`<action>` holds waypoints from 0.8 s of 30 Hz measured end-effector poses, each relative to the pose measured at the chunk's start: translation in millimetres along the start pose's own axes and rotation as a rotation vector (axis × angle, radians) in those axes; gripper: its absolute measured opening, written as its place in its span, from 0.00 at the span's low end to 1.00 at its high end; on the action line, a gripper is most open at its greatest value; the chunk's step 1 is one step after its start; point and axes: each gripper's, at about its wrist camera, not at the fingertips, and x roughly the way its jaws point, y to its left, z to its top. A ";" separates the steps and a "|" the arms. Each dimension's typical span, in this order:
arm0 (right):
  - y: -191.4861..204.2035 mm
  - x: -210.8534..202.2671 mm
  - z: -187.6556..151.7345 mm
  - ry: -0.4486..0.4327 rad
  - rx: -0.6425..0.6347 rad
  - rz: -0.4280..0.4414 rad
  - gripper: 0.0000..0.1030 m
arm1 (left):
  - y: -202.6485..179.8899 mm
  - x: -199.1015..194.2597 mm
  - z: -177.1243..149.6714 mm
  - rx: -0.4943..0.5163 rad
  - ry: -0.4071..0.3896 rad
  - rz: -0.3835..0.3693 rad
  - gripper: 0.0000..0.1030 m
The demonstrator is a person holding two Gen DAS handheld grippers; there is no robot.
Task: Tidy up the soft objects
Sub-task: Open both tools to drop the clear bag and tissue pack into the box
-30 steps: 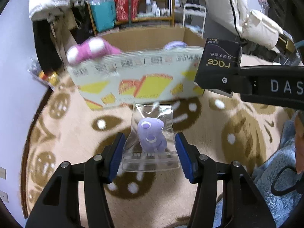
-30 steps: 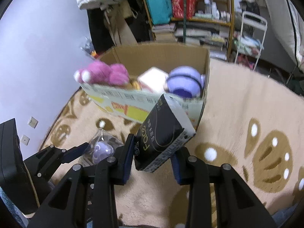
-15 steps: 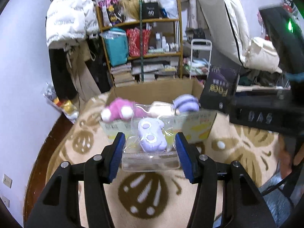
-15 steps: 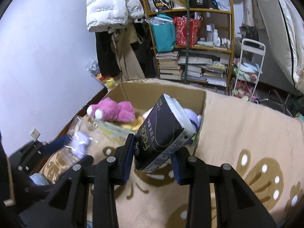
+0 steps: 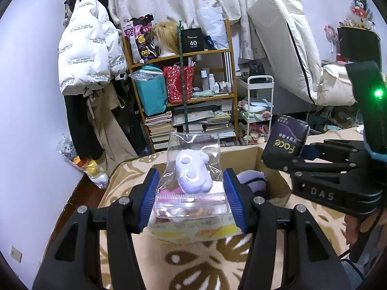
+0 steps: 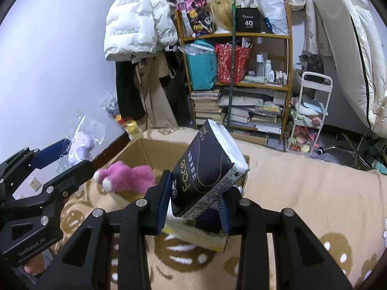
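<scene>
My left gripper (image 5: 191,195) is shut on a clear zip bag with a lilac plush toy (image 5: 193,176) and holds it above the near wall of the open cardboard box (image 5: 244,154). It also shows in the right wrist view (image 6: 81,146). My right gripper (image 6: 196,205) is shut on a black tissue pack (image 6: 208,171), tilted, held above the box (image 6: 154,149); the pack shows in the left wrist view (image 5: 285,142) at the right. A pink plush (image 6: 128,176) lies in the box, and a purple plush (image 5: 251,178) too.
The box stands on a beige patterned rug (image 6: 302,193). Behind it are a wooden shelf (image 5: 183,91) with books and bags, hanging jackets (image 5: 84,60), a small white cart (image 6: 309,111) and a leaning white mattress (image 5: 285,55).
Both grippers have risen with their loads from near the rug to above the box. The views now look over the box toward the shelf.
</scene>
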 end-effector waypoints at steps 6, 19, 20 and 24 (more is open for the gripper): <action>-7.0 12.4 2.7 -0.016 0.009 0.017 0.36 | 6.3 31.4 -2.6 -0.033 0.048 -0.006 0.52; -18.3 52.0 -17.8 0.103 0.066 0.076 0.38 | 15.9 72.7 -19.0 -0.108 0.140 -0.010 0.54; -18.5 52.9 -18.6 0.108 0.066 0.075 0.39 | 17.8 72.5 -19.7 -0.114 0.143 -0.009 0.55; -16.9 51.2 -19.9 0.108 0.059 0.085 0.49 | 22.0 66.0 -21.0 -0.119 0.134 0.016 0.70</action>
